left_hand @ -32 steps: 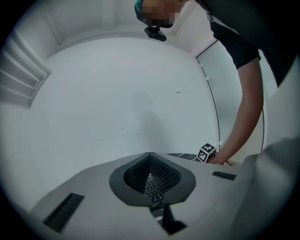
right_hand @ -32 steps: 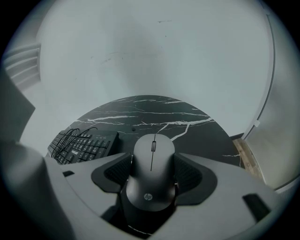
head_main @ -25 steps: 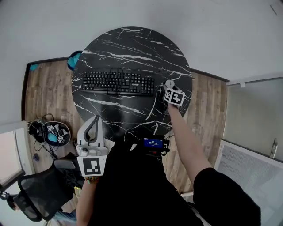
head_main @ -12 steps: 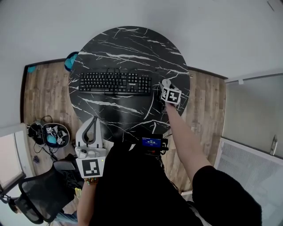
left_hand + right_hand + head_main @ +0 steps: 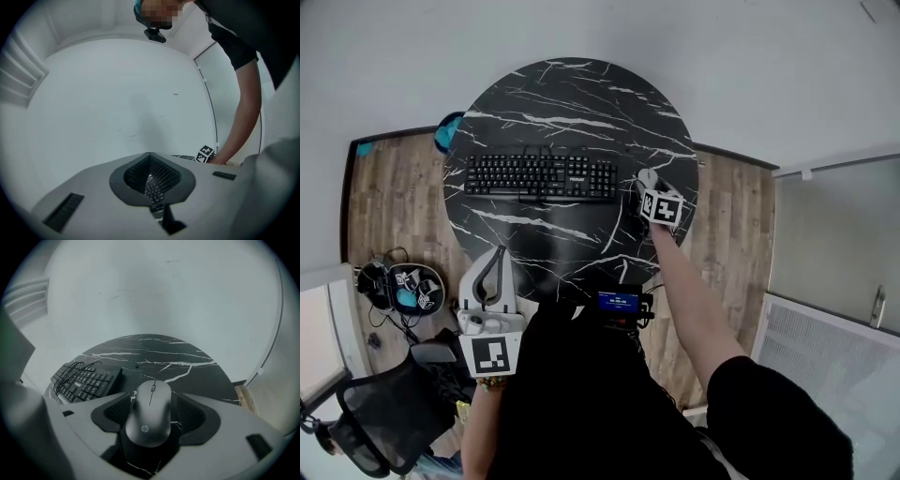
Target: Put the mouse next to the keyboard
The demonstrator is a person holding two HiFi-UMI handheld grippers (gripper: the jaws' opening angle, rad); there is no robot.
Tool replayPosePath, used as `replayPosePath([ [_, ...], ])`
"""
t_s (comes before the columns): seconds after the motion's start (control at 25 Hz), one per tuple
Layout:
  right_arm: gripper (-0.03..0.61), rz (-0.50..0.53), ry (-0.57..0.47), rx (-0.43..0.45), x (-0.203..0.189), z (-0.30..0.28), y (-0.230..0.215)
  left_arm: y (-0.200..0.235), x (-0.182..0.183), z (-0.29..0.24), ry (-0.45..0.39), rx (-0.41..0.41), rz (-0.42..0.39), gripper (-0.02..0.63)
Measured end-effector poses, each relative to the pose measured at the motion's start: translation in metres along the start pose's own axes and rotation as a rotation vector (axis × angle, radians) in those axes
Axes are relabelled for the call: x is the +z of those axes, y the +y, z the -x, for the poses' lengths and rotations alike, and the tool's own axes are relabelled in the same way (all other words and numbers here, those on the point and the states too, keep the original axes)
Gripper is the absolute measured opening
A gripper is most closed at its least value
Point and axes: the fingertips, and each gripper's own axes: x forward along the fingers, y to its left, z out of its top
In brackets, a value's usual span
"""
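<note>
A dark grey mouse (image 5: pixel 151 413) sits between the pads of my right gripper (image 5: pixel 152 405), which is shut on it. In the head view the mouse (image 5: pixel 648 177) is just right of the black keyboard's (image 5: pixel 539 177) right end, over the round black marble table (image 5: pixel 572 103). Whether it touches the tabletop I cannot tell. The keyboard (image 5: pixel 84 380) lies left of the mouse in the right gripper view. My left gripper (image 5: pixel 497 251) hangs at the table's near left edge, shut on nothing, its tips meeting (image 5: pixel 150 155).
A black office chair (image 5: pixel 370 422) stands at lower left. A round case with cables (image 5: pixel 401 286) lies on the wooden floor left of the table. Something teal (image 5: pixel 445 131) peeks from behind the table's left rim. A small blue screen (image 5: pixel 619 302) sits by my chest.
The whole head view has slid slightly left. The right gripper and mouse stay at the same spot beside the keyboard's right end. The left gripper has not moved.
</note>
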Motion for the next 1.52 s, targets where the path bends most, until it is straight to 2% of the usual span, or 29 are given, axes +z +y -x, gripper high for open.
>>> replayPosePath([
  [0.44,0.285,0.063,-0.154,-0.006,0.032,0.062,0.006,-0.009,0.020,-0.002,-0.065,-0.031,-0.007,0.009],
  [0.84,0.284,0.072,-0.388,0.009,0.091,0.146,0.029,-0.032,0.054,-0.019,-0.182,-0.119,-0.016,0.009],
  [1.04,0.284,0.076,-0.505,-0.009,0.121,0.196,0.035,-0.037,0.071,-0.027,-0.239,-0.139,0.009,0.009],
  [1.2,0.284,0.093,-0.592,-0.004,0.142,0.236,0.046,-0.039,0.087,-0.030,-0.277,-0.163,-0.042,0.009],
  [1.52,0.282,0.161,-0.779,0.017,0.169,0.317,0.089,-0.023,0.117,-0.033,-0.363,-0.120,0.018,0.009],
])
